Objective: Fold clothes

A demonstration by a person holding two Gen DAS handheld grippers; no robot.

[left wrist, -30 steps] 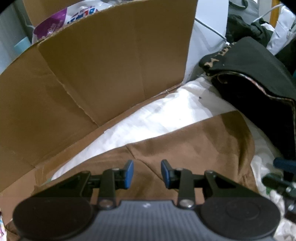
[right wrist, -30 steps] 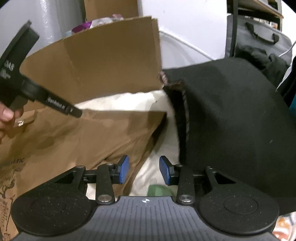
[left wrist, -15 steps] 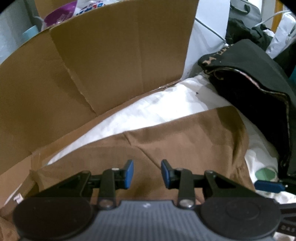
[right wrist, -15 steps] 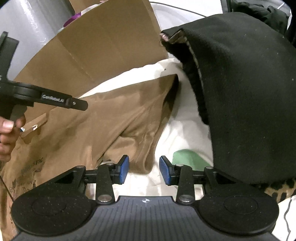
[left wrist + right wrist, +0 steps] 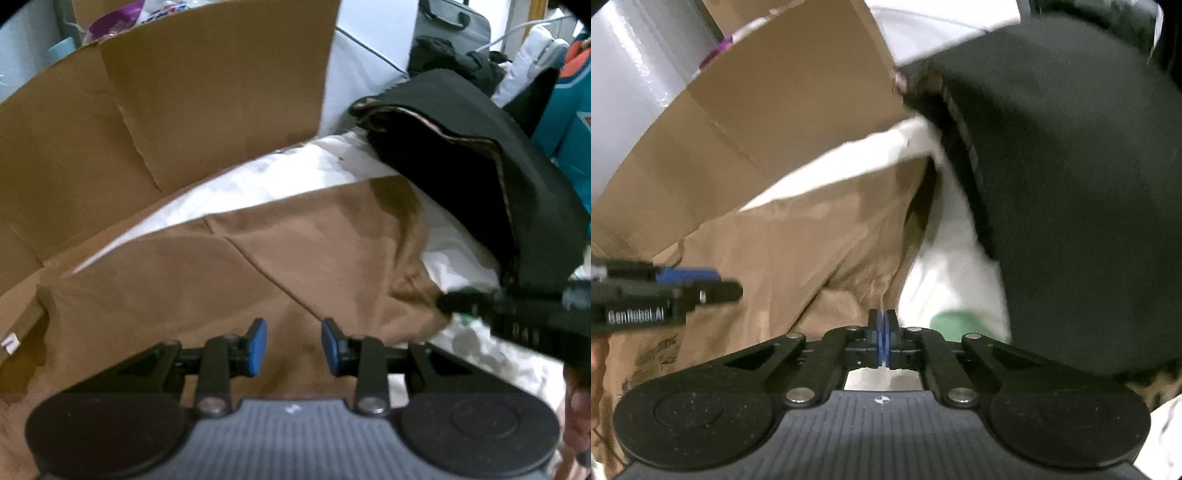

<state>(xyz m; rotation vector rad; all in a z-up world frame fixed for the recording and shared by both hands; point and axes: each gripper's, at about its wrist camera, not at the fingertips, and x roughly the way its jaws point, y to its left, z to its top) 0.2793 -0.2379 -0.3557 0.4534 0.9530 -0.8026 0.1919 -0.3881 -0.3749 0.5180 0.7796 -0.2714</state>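
Note:
A brown garment (image 5: 314,258) lies spread on white bedding (image 5: 277,177), with a diagonal crease across it. My left gripper (image 5: 293,345) hovers over its near part, open, its blue pads apart with nothing between them. In the right wrist view my right gripper (image 5: 882,332) is shut, its pads pressed together on the right edge of the brown garment (image 5: 812,240). The left wrist view shows the right gripper (image 5: 447,302) at the garment's right corner. The left gripper (image 5: 731,291) reaches in from the left of the right wrist view.
A folded black garment (image 5: 517,166) with a patterned lining lies to the right, close to the brown one. A tall cardboard sheet (image 5: 184,92) stands behind the bedding. A teal garment (image 5: 569,110) and a dark bag (image 5: 454,22) sit at the far right. A green patch (image 5: 956,321) shows on the bedding.
My right gripper has shut on the brown garment's right edge, after standing open over it. The left gripper has slid across the garment, and the right gripper now shows beside it.

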